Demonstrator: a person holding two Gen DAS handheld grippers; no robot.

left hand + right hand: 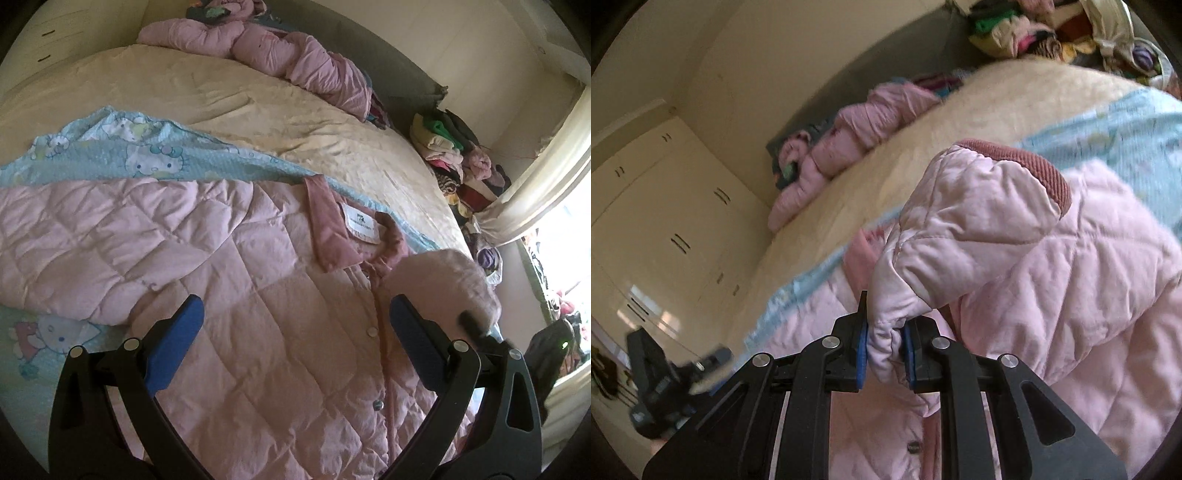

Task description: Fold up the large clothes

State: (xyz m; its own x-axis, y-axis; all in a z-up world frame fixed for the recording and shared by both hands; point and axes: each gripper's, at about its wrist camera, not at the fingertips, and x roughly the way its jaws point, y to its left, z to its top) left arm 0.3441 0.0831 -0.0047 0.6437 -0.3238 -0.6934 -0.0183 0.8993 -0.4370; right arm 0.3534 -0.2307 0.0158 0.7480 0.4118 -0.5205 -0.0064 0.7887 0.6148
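Note:
A large pink quilted jacket (229,266) lies spread front-up on a Hello Kitty blanket (147,158) on the bed, its collar and white label (360,221) toward the far right. My left gripper (295,325) is open and empty, hovering over the jacket's snap-button front. My right gripper (884,350) is shut on the jacket's sleeve (967,229) and holds it lifted above the jacket body, the ribbed cuff (1027,162) on top. The raised sleeve also shows blurred in the left wrist view (447,280), with the right gripper below it.
A cream bedspread (258,103) covers the bed. Another pink padded garment (280,55) lies along the headboard side. A pile of mixed clothes (454,155) sits beside the bed near the curtain and window. White wardrobes (665,221) stand along the wall.

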